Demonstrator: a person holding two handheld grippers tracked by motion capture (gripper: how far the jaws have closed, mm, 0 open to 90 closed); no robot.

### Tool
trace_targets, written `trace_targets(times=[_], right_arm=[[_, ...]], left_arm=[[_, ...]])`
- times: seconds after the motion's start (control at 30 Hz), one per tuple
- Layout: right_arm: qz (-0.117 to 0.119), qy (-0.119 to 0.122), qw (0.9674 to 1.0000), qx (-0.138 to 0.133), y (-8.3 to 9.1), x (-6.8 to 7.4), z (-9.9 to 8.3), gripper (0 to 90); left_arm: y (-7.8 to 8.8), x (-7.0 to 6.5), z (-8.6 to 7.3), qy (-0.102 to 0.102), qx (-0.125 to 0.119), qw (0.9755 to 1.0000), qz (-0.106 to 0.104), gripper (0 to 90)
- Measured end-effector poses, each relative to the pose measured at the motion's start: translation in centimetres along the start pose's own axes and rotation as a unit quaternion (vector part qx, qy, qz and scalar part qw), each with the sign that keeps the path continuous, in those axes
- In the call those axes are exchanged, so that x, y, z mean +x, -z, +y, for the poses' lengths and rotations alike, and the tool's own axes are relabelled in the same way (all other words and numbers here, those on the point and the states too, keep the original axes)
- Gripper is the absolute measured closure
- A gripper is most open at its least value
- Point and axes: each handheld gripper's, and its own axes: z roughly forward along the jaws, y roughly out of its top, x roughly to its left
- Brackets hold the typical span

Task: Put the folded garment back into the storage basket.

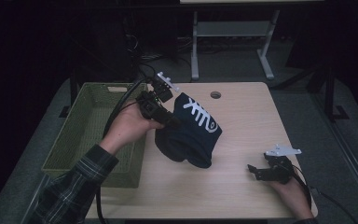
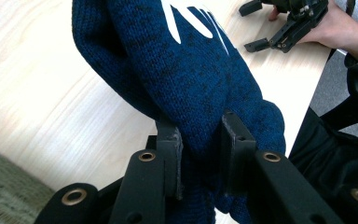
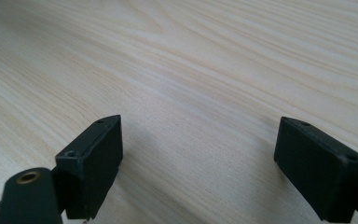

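A dark blue knitted garment (image 1: 190, 130) with a white pattern hangs from my left gripper (image 1: 171, 120), which is shut on its upper left edge above the table (image 1: 242, 116). In the left gripper view both pads pinch the blue knit (image 2: 191, 79), and its lower end sags toward the tabletop. My right gripper (image 1: 256, 171) rests low at the table's front right with its jaws wide apart. In the right gripper view nothing but bare wood (image 3: 191, 70) lies between its fingertips (image 3: 98, 158).
A green woven basket (image 1: 81, 135) stands at the table's left edge, just beside my left hand. A round cable hole (image 1: 215, 94) sits near the far edge. Desk legs (image 1: 195, 42) and floor lie beyond.
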Motion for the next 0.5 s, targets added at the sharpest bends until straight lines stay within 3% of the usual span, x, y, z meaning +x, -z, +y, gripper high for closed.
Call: trace_targets(times=[0.5], right_arm=[[0.0, 0.0, 1.0, 0.0, 0.0, 0.0, 0.0, 15.1]], left_arm=[[5.4, 1.8, -1.1, 0.028, -0.019, 0.9993, 0.02, 72.8]])
